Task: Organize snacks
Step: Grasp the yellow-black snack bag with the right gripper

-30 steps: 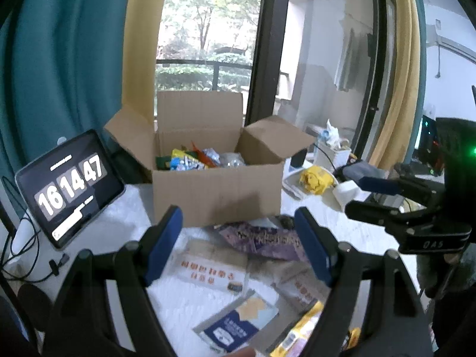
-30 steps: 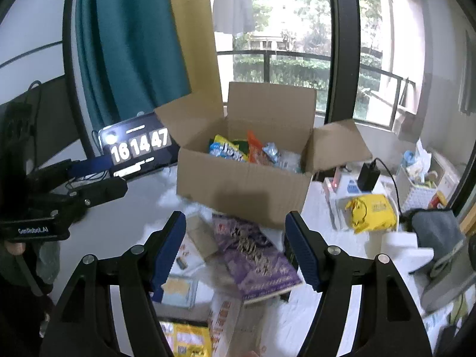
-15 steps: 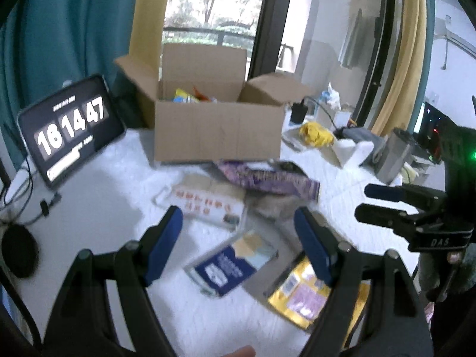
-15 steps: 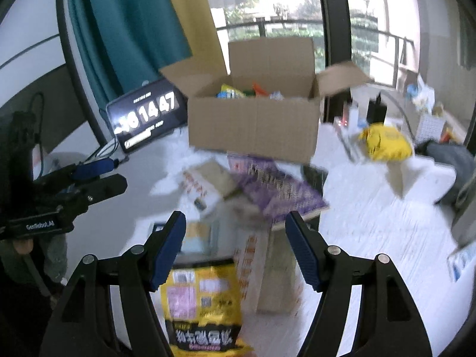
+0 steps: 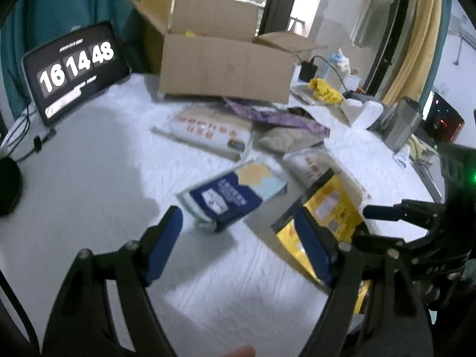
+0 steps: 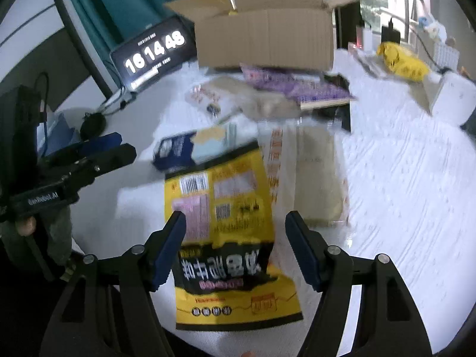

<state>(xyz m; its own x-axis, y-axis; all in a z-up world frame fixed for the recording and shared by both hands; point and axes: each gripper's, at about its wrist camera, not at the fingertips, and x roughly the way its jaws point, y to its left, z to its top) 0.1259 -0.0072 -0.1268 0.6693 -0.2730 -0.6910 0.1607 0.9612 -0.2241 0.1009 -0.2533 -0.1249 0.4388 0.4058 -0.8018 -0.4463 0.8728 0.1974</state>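
Several snack packets are spread flat on the white worktop (image 5: 89, 184) before an open box (image 5: 226, 68): a yellow bag (image 6: 226, 226), a blue packet (image 5: 235, 196), a purple packet (image 6: 297, 86), pale packets. Left gripper (image 5: 238, 241): spread, nothing held, poised above the blue packet. Right gripper (image 6: 235, 247): spread, nothing held, poised above the yellow bag. A clock tablet (image 5: 74, 68) is propped left of the box.

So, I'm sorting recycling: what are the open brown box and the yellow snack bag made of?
Open brown box: corrugated cardboard, matte, judging by its ribbed front and plain flaps. Yellow snack bag: probably glossy printed plastic film, since it is crinkled and shiny.
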